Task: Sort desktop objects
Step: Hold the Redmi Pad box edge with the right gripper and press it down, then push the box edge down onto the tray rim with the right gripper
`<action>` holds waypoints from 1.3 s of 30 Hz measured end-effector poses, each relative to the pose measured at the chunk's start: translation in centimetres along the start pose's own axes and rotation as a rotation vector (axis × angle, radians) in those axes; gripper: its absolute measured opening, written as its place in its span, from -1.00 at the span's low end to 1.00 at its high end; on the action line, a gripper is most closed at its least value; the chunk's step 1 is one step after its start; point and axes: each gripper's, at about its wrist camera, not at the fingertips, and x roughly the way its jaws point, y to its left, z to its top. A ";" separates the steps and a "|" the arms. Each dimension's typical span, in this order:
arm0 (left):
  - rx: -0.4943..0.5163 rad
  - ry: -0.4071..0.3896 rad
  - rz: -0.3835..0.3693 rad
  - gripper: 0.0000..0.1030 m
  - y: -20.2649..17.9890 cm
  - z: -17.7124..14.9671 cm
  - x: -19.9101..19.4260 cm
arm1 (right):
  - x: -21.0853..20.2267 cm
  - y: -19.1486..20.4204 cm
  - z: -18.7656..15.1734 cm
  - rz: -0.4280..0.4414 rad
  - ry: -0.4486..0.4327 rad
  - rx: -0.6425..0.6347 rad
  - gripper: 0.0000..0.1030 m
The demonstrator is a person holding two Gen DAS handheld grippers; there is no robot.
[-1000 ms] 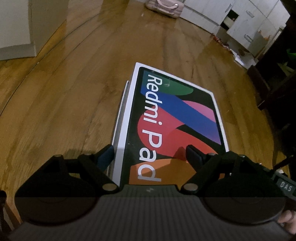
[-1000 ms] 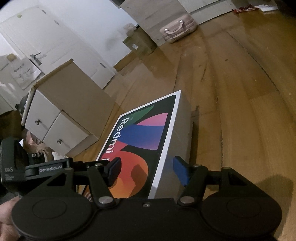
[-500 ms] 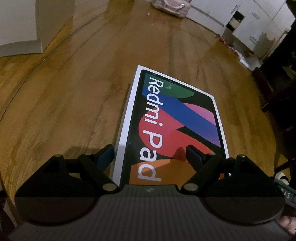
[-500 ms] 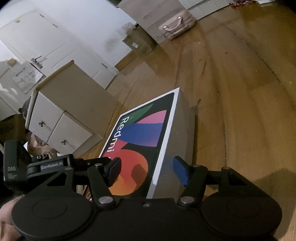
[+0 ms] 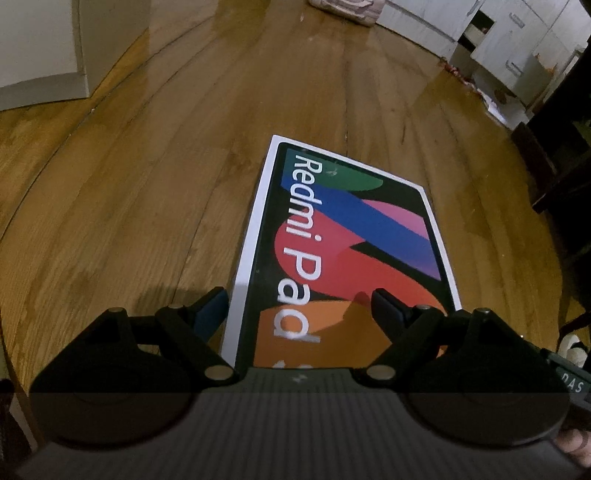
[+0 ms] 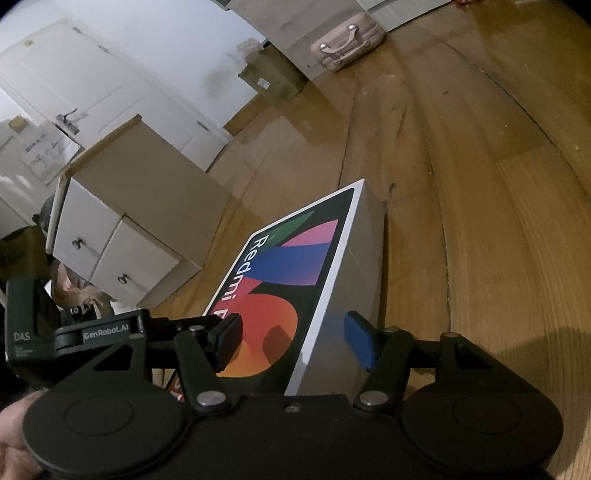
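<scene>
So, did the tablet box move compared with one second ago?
Cannot tell. In the left wrist view the tablet box sits lower against the floor planks and the pink case is nearer the top edge, which fits camera motion alone.

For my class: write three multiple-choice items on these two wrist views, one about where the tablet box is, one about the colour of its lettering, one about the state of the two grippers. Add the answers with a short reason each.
1. Where does the Redmi Pad box lie?
A. on the wooden surface
B. inside a drawer
C. on top of the pink case

2. What colour is the lettering on the box lid?
A. yellow
B. white
C. black

3. How do the left gripper and right gripper stand?
A. both shut tight with nothing between the fingers
B. one open, one out of view
C. both open, fingers on either side of the box's near end

Answers: 1 A, the wooden surface shows all round the box; 2 B, the words read white on the dark lid; 3 C, each view shows a wide gap spanning the box.
</scene>
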 end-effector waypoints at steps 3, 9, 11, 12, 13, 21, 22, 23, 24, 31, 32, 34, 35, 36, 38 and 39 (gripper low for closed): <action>0.004 0.007 0.010 0.63 -0.2 -0.1 0.0 | 0.2 0.2 -0.2 -0.019 0.019 -0.015 0.31; 0.012 0.021 0.030 0.65 -0.5 -0.4 0.1 | 0.5 0.4 -0.5 -0.053 0.058 -0.057 0.31; 0.013 0.024 0.035 0.65 -0.6 -0.5 0.1 | 0.5 0.4 -0.5 -0.052 0.062 -0.053 0.31; 0.009 0.027 0.035 0.65 -0.5 -0.5 0.1 | 0.5 0.3 -0.5 -0.051 0.064 -0.052 0.31; 0.004 0.033 0.035 0.65 -0.5 -0.3 0.1 | 0.6 0.3 -0.4 -0.051 0.072 -0.055 0.32; -0.034 0.149 -0.015 0.65 0.8 1.9 1.4 | 3.0 -1.5 3.4 -0.060 0.234 0.033 0.44; -0.040 0.156 -0.019 0.66 1.0 2.1 1.7 | 3.3 -1.9 3.9 -0.062 0.245 0.050 0.44; -0.044 0.158 -0.024 0.66 1.1 2.3 1.9 | 3.8 -2.2 4.3 -0.056 0.260 0.063 0.44; -0.044 0.158 -0.032 0.65 1.2 2.4 2.1 | 4.4 -2.6 4.8 -0.049 0.276 0.074 0.47; -0.011 0.095 -0.053 0.62 1.1 2.3 2.5 | 5.7 -3.1 5.1 -0.018 0.241 0.047 0.59; -0.009 0.079 -0.054 0.60 0.9 2.1 2.4 | 5.8 -3.1 5.0 -0.015 0.228 0.037 0.58; -0.002 0.046 -0.057 0.58 0.6 1.6 2.1 | 5.7 -3.0 4.9 -0.011 0.194 0.019 0.57; 0.005 0.031 -0.058 0.58 0.4 1.2 1.9 | 5.3 -3.0 4.6 -0.006 0.166 0.007 0.56; 0.011 0.016 -0.059 0.58 0.2 0.9 1.6 | 4.9 -3.0 4.4 -0.001 0.145 0.000 0.55; 0.017 0.000 -0.063 0.58 -0.3 0.3 1.2 | 3.9 -3.0 3.9 0.003 0.112 -0.012 0.55; 0.019 -0.006 -0.066 0.58 -0.6 0.0 1.0 | 3.4 -2.9 3.8 0.002 0.099 -0.020 0.55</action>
